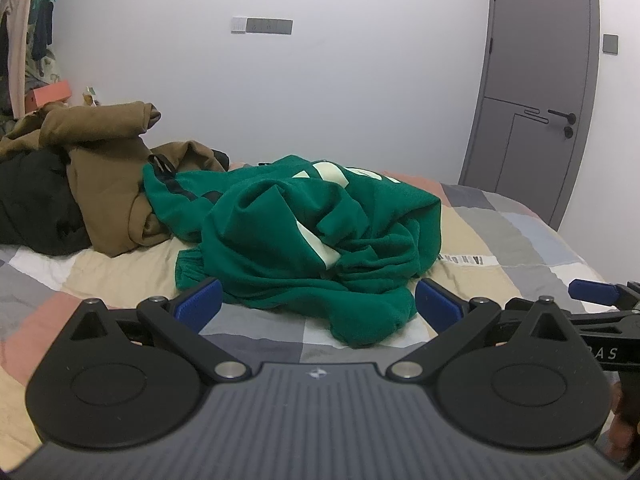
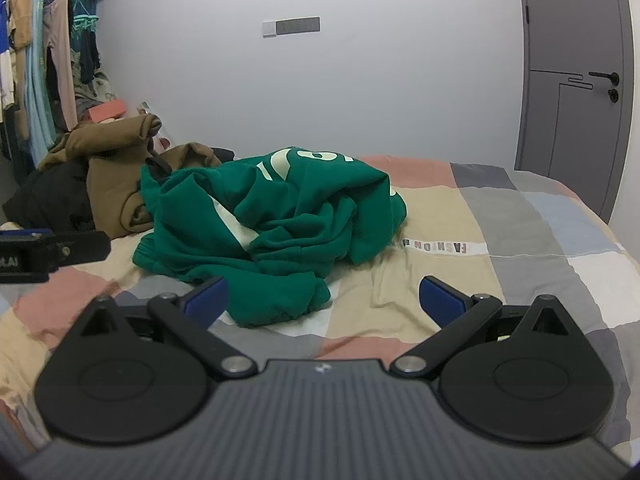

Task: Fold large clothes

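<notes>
A crumpled green sweatshirt (image 1: pixel 304 240) with pale lettering lies in a heap on the patchwork bed (image 1: pixel 500 240); it also shows in the right wrist view (image 2: pixel 272 224). My left gripper (image 1: pixel 318 304) is open, its blue pads spread just short of the sweatshirt's near edge, holding nothing. My right gripper (image 2: pixel 324 300) is open and empty, its left pad close to the sweatshirt's near hem. The right gripper's tip shows at the right edge of the left wrist view (image 1: pixel 600 294); the left gripper's body shows at the left of the right wrist view (image 2: pixel 48 254).
A pile of brown clothes (image 1: pixel 108 168) and a black garment (image 1: pixel 36 200) lies to the left of the sweatshirt. Clothes hang on a rack (image 2: pixel 44 64) at far left. A grey door (image 1: pixel 532 80) stands at right behind the bed.
</notes>
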